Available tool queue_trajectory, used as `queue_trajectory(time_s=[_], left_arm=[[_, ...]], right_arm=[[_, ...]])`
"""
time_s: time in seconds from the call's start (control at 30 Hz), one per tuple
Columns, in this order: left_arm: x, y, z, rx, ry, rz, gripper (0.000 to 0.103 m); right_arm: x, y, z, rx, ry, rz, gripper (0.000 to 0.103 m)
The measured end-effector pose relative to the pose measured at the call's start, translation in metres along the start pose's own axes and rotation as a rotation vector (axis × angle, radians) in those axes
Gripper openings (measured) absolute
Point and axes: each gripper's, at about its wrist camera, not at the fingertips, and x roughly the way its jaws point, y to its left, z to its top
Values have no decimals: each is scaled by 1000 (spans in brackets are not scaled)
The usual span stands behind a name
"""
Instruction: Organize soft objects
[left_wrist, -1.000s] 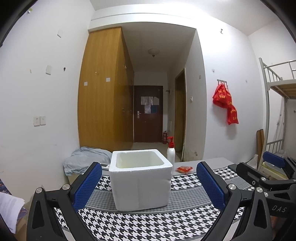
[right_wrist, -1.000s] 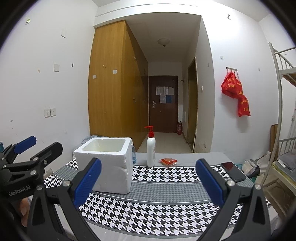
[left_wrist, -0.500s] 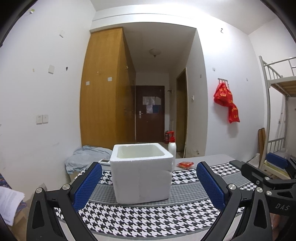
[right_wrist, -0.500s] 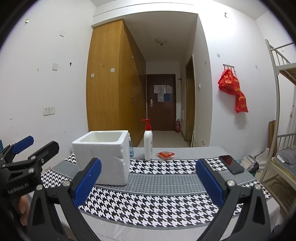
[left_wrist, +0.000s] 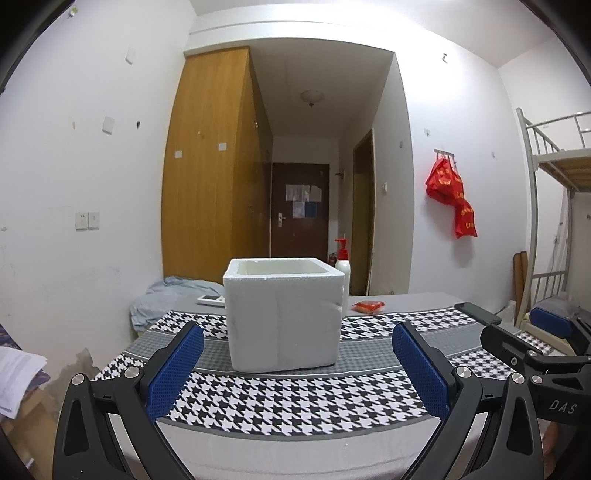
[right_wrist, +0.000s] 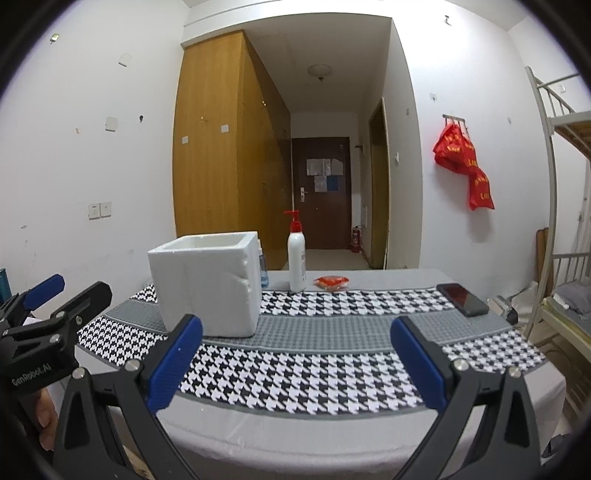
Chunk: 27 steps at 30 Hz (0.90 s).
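Left wrist view: left gripper (left_wrist: 295, 363) held over the near edge of the table (left_wrist: 295, 446), fingers spread wide, nothing between the blue pads (left_wrist: 175, 371). White foam box (left_wrist: 282, 314) stands upright on the houndstooth cloth (left_wrist: 295, 398), straight ahead between the fingers, well apart from them; top open, inside not visible. Small red soft packet (left_wrist: 367, 306) lies on bare grey table near the far edge, right of the box. Pump bottle (left_wrist: 342, 264) stands behind the box's right far corner. Right gripper (left_wrist: 532, 349) enters at the right edge. Right wrist view: right gripper (right_wrist: 295, 363) over the near edge, fingers wide apart, empty. Foam box (right_wrist: 207, 284) toward the left side of the cloth (right_wrist: 295, 376); pump bottle (right_wrist: 296, 254) upright just right of it, red packet (right_wrist: 331, 282) near the bottle at the far edge. Black phone (right_wrist: 461, 299) lies near the right edge. Left gripper (right_wrist: 55, 314) visible at left; fingers apart
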Motion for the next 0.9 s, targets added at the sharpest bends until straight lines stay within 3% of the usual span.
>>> queue_trajectory(time_s=[0.9], left_arm=[[-25, -1, 0, 4, -32, -21, 102]], right_arm=[[-22, 0, -9, 0, -21, 3, 103]])
